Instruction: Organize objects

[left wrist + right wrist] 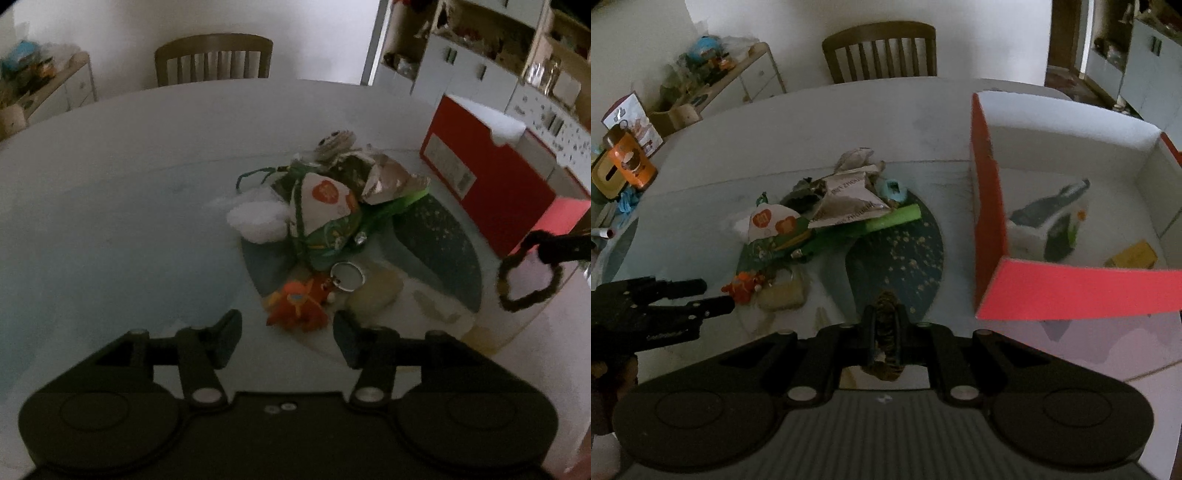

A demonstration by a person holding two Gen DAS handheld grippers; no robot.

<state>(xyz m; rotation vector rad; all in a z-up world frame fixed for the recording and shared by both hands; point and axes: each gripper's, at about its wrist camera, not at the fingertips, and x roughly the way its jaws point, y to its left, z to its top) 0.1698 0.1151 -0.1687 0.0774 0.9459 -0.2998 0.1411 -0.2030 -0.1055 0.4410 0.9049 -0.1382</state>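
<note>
A pile of small things lies on the round dark mat (436, 236) on the table: an orange plush toy (295, 306), a key ring (347, 275), a white pouch with orange hearts (325, 206), a foil packet (846, 203) and a green tube (894, 219). My left gripper (288, 328) is open, and the orange toy sits just ahead of its fingertips, untouched. In the right wrist view the left gripper (718, 294) reaches in from the left beside that orange toy (742, 286). My right gripper (886, 325) is shut on a dark braided loop (886, 314), which hangs in the air (528, 280) near the red box (988, 206).
The open red box (480, 166) stands at the right and holds a white-and-green carton (1049, 229) and a yellow item (1134, 254). A wooden chair (882, 51) stands behind the table. An orange tin (629, 162) is at the far left, with a sideboard (738, 81) and shelves (480, 55) beyond.
</note>
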